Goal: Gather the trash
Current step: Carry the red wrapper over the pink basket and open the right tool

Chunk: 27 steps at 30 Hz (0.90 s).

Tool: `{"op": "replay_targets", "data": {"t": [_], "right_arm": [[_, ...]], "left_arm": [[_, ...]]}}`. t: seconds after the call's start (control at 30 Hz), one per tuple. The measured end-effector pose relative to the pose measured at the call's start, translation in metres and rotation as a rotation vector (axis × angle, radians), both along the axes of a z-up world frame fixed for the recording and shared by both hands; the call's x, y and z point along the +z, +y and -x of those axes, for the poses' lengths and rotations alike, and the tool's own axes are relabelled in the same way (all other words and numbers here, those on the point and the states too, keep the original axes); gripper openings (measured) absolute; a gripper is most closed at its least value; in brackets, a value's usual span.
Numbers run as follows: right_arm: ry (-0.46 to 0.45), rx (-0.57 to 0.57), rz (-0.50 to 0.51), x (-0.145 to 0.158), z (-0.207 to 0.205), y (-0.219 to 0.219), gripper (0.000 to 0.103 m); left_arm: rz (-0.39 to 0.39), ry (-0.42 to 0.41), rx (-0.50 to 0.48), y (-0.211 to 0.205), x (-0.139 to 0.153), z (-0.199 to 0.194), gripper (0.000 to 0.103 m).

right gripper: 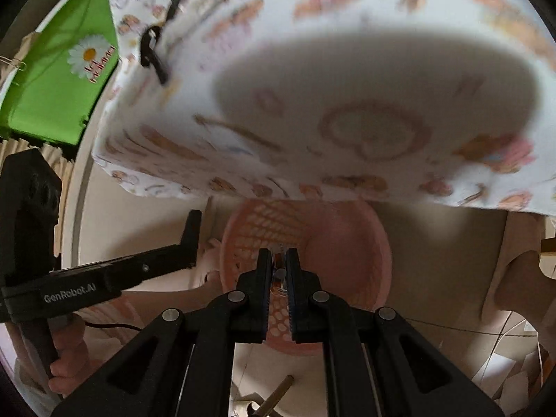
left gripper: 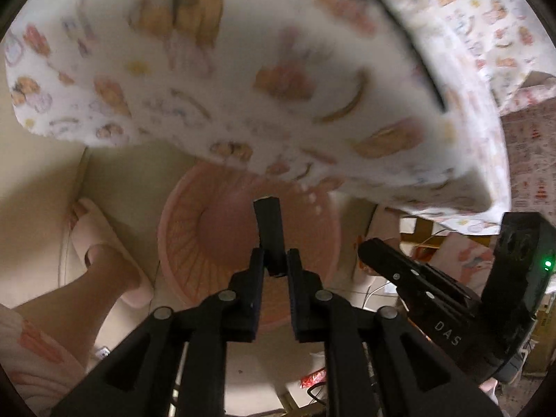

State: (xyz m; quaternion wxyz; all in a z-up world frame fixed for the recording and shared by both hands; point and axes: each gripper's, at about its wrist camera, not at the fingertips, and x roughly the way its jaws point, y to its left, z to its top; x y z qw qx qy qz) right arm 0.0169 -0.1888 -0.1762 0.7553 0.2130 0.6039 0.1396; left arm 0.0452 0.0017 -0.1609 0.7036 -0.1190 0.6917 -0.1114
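Observation:
A pink lattice trash basket (left gripper: 194, 243) stands on the floor below the table edge; it also shows in the right wrist view (right gripper: 347, 243). My left gripper (left gripper: 275, 260) is shut on a flat black piece (left gripper: 269, 222) and holds it above the basket's mouth. My right gripper (right gripper: 278, 264) is shut on a small clear, shiny scrap (right gripper: 279, 274), also over the basket. The right gripper shows in the left wrist view (left gripper: 399, 264) to the right, and the left gripper with its black piece shows in the right wrist view (right gripper: 191, 239) at left.
A table with a white pastry-print cloth (left gripper: 243, 87) overhangs the basket; it fills the top of the right wrist view (right gripper: 312, 87). A pink slipper and leg (left gripper: 104, 253) are left of the basket. A green bag (right gripper: 66, 76) hangs at left. Paper scraps (right gripper: 504, 365) lie on the floor.

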Motion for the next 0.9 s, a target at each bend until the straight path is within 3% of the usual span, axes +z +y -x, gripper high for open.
{"op": "replay_targets", "data": {"t": [0.1,0.13,0.27,0.4,0.53,0.63,0.73,0.83,0.9], "right_arm": [[0.01,0.002,0.033,-0.009,-0.001,0.002,0.009],[0.019,-0.003,0.033,-0.012,-0.002,0.002,0.01],[0.036,-0.019,0.039,-0.015,-0.003,0.007,0.01],[-0.034,-0.012,0.136,-0.001,-0.001,0.016,0.01],[-0.123,0.01,0.15,0.02,0.003,0.019,0.01],[-0.177,0.045,0.121,0.037,0.006,0.021,0.01],[-0.22,0.059,0.125,0.049,0.009,0.021,0.013],[-0.217,0.072,0.1,0.053,0.012,0.017,0.022],[-0.214,0.077,0.101,0.052,0.012,0.017,0.034]], "left_arm": [[-0.024,0.056,0.005,0.001,-0.014,0.001,0.031],[-0.044,0.06,0.01,0.001,-0.016,0.001,0.042],[-0.065,0.032,0.021,0.006,-0.008,-0.001,0.061],[-0.114,-0.078,0.037,0.011,0.02,-0.003,0.069],[-0.168,-0.254,0.029,0.015,0.063,0.0,0.09],[-0.227,-0.38,0.028,0.016,0.089,0.006,0.096],[-0.214,-0.453,0.034,0.019,0.104,0.013,0.097],[-0.187,-0.475,0.051,0.022,0.111,0.013,0.097],[-0.194,-0.491,0.063,0.023,0.111,0.012,0.097]]}}
